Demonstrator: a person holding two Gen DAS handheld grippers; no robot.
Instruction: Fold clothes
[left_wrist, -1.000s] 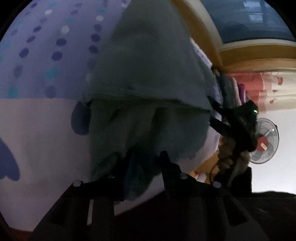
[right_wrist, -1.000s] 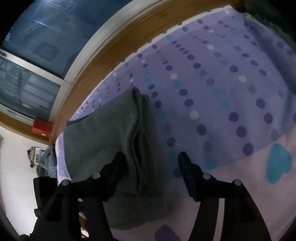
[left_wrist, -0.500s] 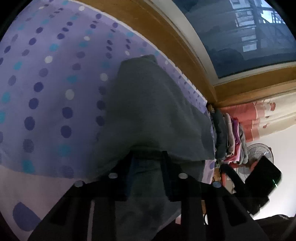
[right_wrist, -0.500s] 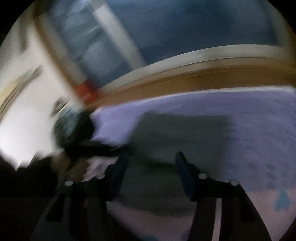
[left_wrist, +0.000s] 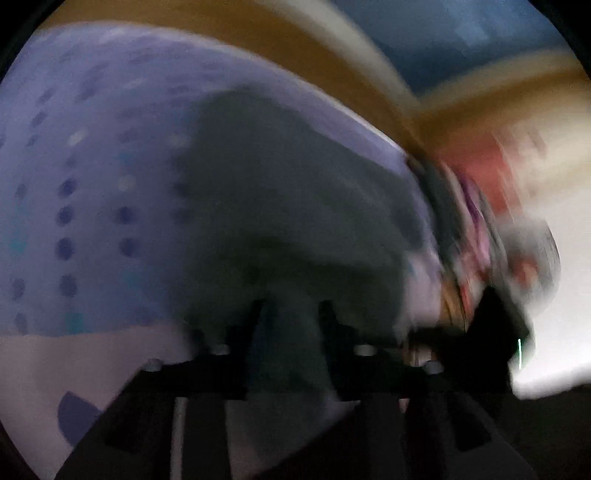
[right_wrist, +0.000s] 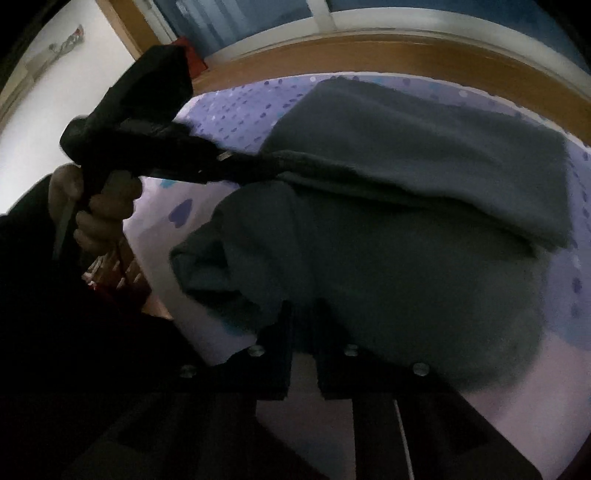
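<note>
A dark grey-green garment lies folded on the bed sheet, a lilac sheet printed with blue and teal dots and hearts. The right wrist view shows it sharply: an upper layer lies over a bulkier lower layer, and a rolled cuff or hem bulges toward the near edge of the sheet. The right gripper sits at that near edge with its two fingers nearly together and a thin fold of the cloth pinched between them. Only this view also shows the left gripper from the side, reaching across the sheet with its tips clamped on the edge of the garment's upper layer, and the person's left hand wrapped round its handle.

The left wrist view is heavily smeared by motion. In it the garment fills the middle of the sheet, and cloth runs down between the fingers of the left gripper, which seem to be closed on it, though the blur leaves the contact unclear. Beyond the sheet's far right corner this view alone shows a stack of coloured clothes, reduced to streaks, and the dark body of the right gripper. A wooden bed frame borders the sheet's far side in both views, with a window above it.
</note>
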